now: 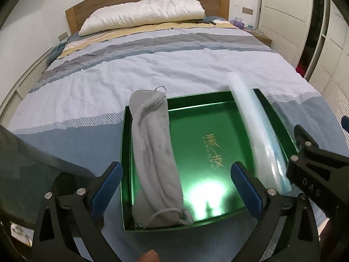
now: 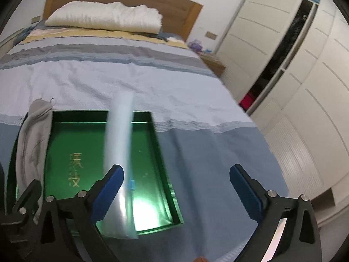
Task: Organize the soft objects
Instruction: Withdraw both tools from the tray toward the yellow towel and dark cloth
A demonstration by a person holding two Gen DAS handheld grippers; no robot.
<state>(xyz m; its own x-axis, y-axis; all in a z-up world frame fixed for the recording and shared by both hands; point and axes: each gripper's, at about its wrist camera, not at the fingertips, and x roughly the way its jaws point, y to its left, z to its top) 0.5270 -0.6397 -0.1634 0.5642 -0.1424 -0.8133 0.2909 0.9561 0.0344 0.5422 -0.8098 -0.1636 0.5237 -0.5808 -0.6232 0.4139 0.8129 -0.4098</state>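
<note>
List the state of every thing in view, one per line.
Grey cloth roll: lying in tray, far end over rim.
Clear packet: blurred, across tray's right side.
Green tray: open, on bed.
Left hand-held gripper: open.
Right hand-held gripper: open.
Wardrobe: partly open.

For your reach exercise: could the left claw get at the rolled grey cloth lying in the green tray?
Probably yes. The left claw is open, and the rolled grey cloth lies between its fingers in the green tray, with nothing over it.
</note>
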